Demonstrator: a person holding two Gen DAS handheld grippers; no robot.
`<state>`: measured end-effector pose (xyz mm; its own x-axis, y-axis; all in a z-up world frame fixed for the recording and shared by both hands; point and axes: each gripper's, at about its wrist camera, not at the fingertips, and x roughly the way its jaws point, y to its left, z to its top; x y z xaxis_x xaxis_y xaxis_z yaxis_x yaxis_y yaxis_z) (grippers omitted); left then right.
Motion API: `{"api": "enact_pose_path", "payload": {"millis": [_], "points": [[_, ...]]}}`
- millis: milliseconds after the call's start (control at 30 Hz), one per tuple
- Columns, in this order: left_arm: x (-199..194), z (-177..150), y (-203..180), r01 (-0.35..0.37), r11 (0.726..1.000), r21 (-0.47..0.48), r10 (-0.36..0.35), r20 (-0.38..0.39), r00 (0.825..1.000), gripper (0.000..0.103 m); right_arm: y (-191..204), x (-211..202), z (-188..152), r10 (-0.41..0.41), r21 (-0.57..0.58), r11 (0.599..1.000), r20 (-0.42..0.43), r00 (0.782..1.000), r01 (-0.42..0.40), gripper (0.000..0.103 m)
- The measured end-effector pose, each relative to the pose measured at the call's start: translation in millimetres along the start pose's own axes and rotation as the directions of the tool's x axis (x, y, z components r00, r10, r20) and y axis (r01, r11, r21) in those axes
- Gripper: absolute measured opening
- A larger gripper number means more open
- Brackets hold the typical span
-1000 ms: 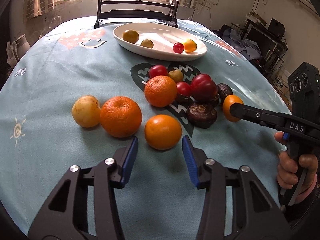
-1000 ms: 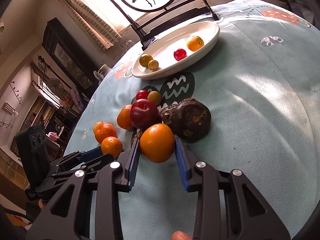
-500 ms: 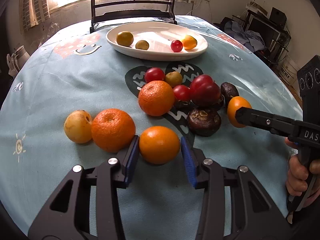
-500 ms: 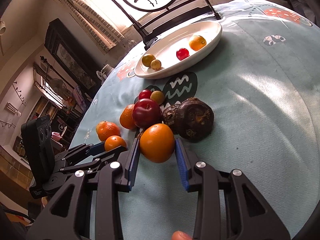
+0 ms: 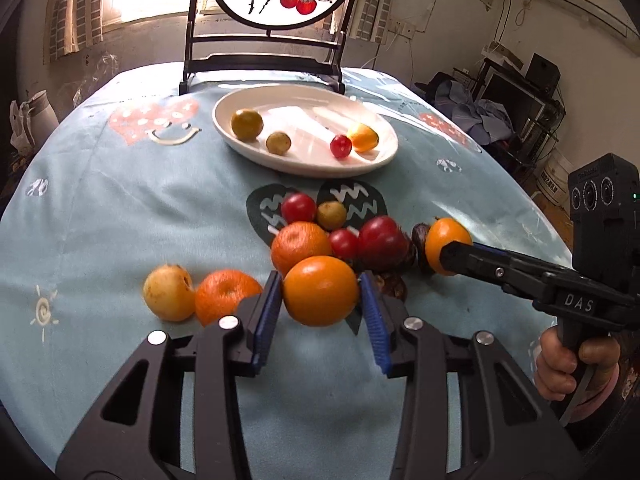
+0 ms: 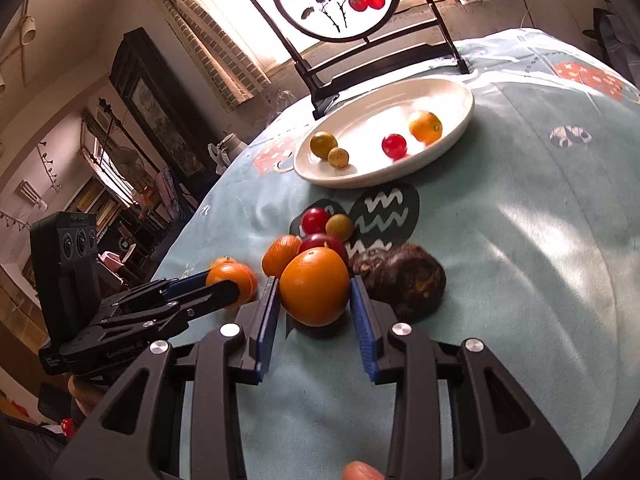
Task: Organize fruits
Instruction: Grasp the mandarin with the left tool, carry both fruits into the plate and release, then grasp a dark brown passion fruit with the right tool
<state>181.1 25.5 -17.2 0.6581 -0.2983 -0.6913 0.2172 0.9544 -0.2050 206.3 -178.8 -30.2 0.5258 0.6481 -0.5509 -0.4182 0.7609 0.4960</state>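
A: What is carried by the desk (image 5: pixel 120 208)?

B: A pale blue printed cloth is spread over it, and a black chair (image 5: pixel 264 60) with a round painted back is seen at its far edge. A white oval plate (image 5: pixel 304 164) is set near that chair; four small fruits are held in it, two greenish, one red (image 5: pixel 341 146) and one orange.

A: And the loose fruit?

B: A cluster is gathered on the cloth just this side of the plate: a mandarin (image 5: pixel 300 242), a dark red plum (image 5: pixel 382 236), small red and green fruits, and dark brown lumpy pieces (image 6: pixel 400 280). Further left, another mandarin (image 5: pixel 224 294) and a yellow fruit (image 5: pixel 168 298) are lying side by side, touching.

A: How are the left tongs (image 5: pixel 320 308) set?

B: They are clamped on an orange (image 5: pixel 320 290), which is pressed between the blue pads and held in front of the cluster; whether it is lifted off the cloth cannot be told for certain.

A: And the right tongs (image 6: pixel 314 304)?

B: They are clamped on a second orange (image 6: pixel 314 284), gripped at the right edge of the cluster, just beside the dark brown pieces
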Motion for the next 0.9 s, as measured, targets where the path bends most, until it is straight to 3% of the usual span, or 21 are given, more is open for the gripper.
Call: {"api": "enact_pose_path", "payload": {"millis": [200, 367, 533, 700, 733, 767, 800, 833, 900], "points": [[22.1, 64.4, 9.3, -0.035, 0.999, 0.009, 0.034, 0.040, 0.999, 0.041, -0.5, 18.3, 63.3, -0.143, -0.104, 0.983, 0.092, 0.985, 0.152, 0.036], [78.8, 113.1, 18.7, -0.080, 0.997, 0.011, 0.081, -0.028, 0.996, 0.041, -21.4, 72.9, 91.6, -0.192, -0.109, 0.975, 0.022, 0.981, 0.194, 0.036], [119.1, 132.8, 17.6, -0.107, 0.992, 0.062, 0.111, -0.076, 0.991, 0.041, -27.8, 98.4, 99.3, -0.206, -0.143, 0.969, -0.015, 0.978, 0.202, 0.036], [135.1, 137.6, 17.1, -0.109, 0.991, 0.080, 0.116, -0.085, 0.990, 0.041, -30.0, 111.0, 102.1, -0.216, -0.174, 0.963, -0.039, 0.976, 0.206, 0.036], [135.3, 138.9, 16.3, -0.115, 0.990, 0.085, 0.123, -0.089, 0.988, 0.044, -29.8, 113.2, 102.3, -0.219, -0.182, 0.961, -0.045, 0.975, 0.207, 0.038], [133.7, 140.5, 15.4, -0.124, 0.989, 0.083, 0.131, -0.086, 0.988, 0.052, -29.5, 113.1, 102.4, -0.221, -0.186, 0.960, -0.045, 0.974, 0.210, 0.048], [128.2, 142.2, 15.6, -0.135, 0.988, 0.078, 0.140, -0.060, 0.988, 0.072, -28.6, 111.0, 102.6, -0.227, -0.187, 0.958, -0.037, 0.973, 0.217, 0.054], [119.3, 143.3, 15.8, -0.153, 0.986, 0.071, 0.154, -0.021, 0.988, 0.078, -27.3, 106.2, 103.4, -0.228, -0.189, 0.957, -0.024, 0.973, 0.220, 0.054], [100.6, 144.3, 17.2, -0.166, 0.984, 0.068, 0.165, 0.018, 0.986, 0.078, -22.4, 91.3, 105.4, -0.223, -0.203, 0.954, 0.017, 0.975, 0.222, 0.054]]}}
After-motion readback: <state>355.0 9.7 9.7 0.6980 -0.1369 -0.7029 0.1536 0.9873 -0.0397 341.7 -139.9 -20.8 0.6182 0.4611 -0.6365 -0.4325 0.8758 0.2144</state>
